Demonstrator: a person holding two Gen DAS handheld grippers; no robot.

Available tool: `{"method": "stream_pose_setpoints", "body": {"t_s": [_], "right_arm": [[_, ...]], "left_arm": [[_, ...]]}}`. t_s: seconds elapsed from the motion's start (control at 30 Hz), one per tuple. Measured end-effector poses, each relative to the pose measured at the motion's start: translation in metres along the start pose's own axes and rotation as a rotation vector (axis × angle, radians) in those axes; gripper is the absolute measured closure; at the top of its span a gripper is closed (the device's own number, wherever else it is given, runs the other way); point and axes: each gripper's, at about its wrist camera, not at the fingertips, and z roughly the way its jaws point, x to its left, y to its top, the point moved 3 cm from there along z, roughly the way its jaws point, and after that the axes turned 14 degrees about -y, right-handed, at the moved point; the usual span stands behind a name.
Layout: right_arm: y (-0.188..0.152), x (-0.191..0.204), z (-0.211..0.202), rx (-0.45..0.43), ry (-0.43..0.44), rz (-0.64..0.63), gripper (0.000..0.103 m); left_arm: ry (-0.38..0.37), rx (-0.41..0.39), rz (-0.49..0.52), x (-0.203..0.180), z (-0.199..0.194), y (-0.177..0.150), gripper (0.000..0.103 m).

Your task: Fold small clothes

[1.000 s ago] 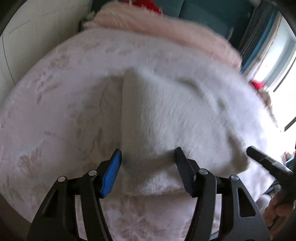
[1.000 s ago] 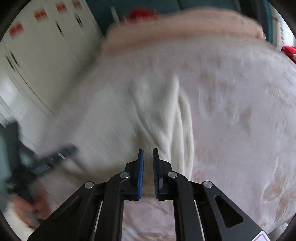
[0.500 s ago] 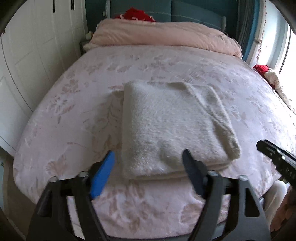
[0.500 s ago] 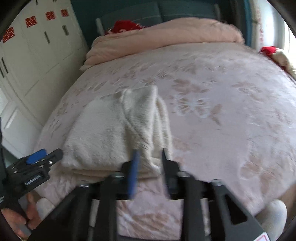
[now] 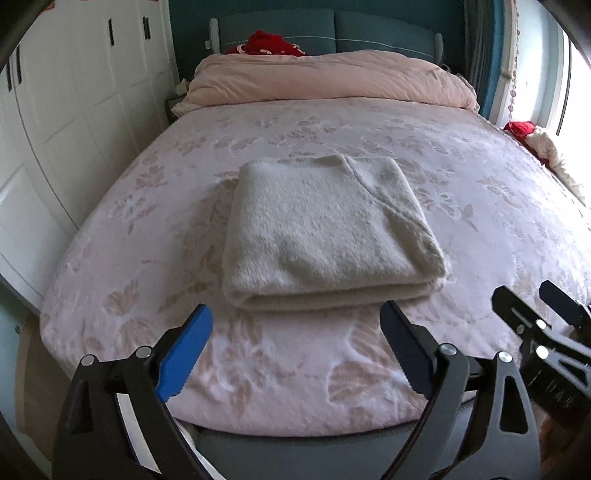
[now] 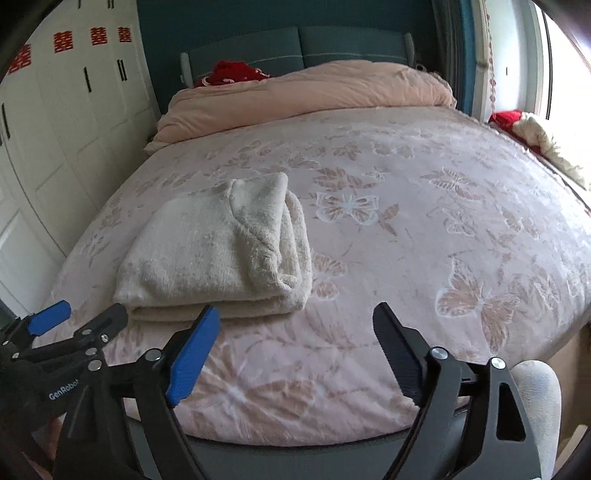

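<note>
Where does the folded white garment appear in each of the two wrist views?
Left wrist: folded white garment lies centre, just beyond the open fingers.
Right wrist: folded white garment lies left of centre, above the blue pad.
Shared landmark: pink rolled duvet at the bed's head.

a bedroom in a home. ahead of the tongs lies a wide bed (image 5: 480,192) under a pink bedspread patterned with leaves and butterflies, and at its far end a rolled pink duvet (image 5: 325,79) rests against a padded teal headboard (image 5: 369,33). to the left of the tongs stand tall white wardrobe doors (image 6: 74,122) carrying red paper cut-outs (image 6: 99,36). far to the right, daylight comes through a curtained window (image 5: 569,92). a folded cream fleece garment (image 5: 325,229) sits on the bed.
</note>
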Motion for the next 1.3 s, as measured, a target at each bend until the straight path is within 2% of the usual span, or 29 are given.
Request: {"method": "stream_pose_setpoints", "body": {"t_s": [0.47, 0.73, 1.07, 1.3], "right_arm": [[-0.019, 0.005, -0.010, 0.008, -0.028, 0.004, 0.017], [-0.029, 0.008, -0.002, 0.044, -0.039, 0.018, 0.017], [-0.032, 0.012, 0.001, 0.050, -0.050, 0.002, 0.017], [-0.034, 0.014, 0.001, 0.046, -0.053, 0.005, 0.017]], "left_arm": [[0.071, -0.047, 0.001, -0.008, -0.008, -0.020, 0.014], [0.075, -0.026, 0.005, -0.005, 0.001, -0.026, 0.016], [0.088, -0.009, 0.004, 0.000, 0.008, -0.031, 0.017], [0.061, -0.003, -0.032, 0.006, 0.011, -0.032, 0.017]]}}
